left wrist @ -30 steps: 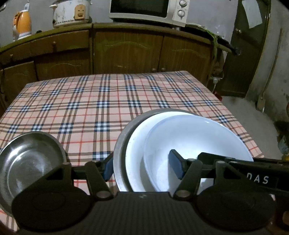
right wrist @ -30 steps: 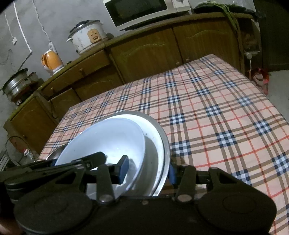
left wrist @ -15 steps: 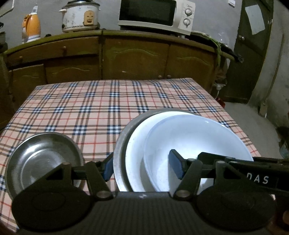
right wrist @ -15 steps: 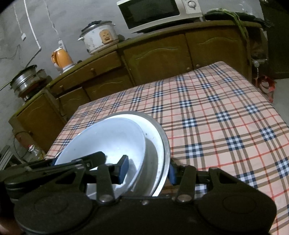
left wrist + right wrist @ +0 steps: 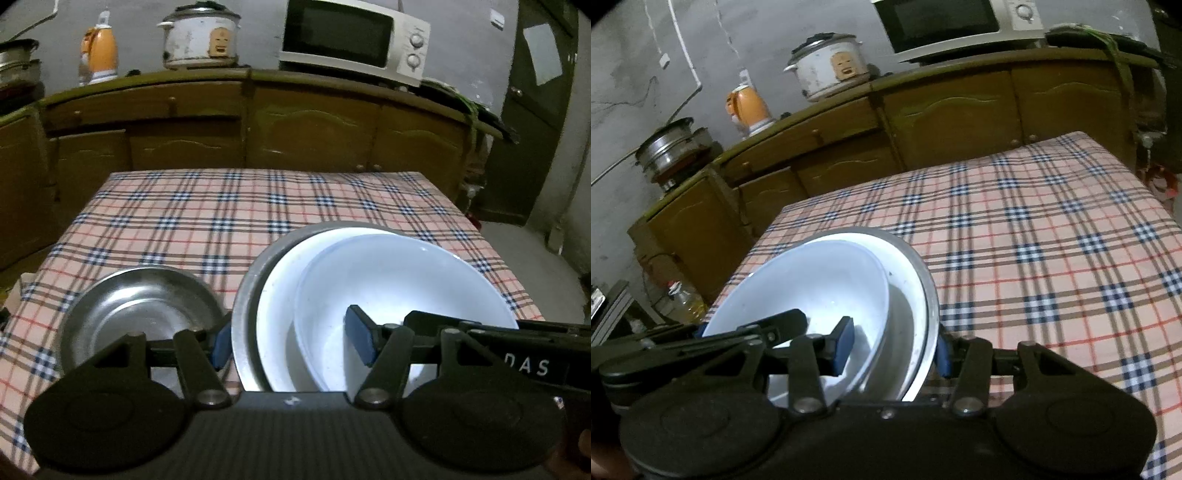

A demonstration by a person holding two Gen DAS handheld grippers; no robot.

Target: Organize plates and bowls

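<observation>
Both sets of jaws pinch opposite rims of the nested stack, white bowls in a steel dish, carried tilted above the checked table with a steel bowl at nine o'clock; it looks heavy, slick, breakable, so rim grips suit.
</observation>
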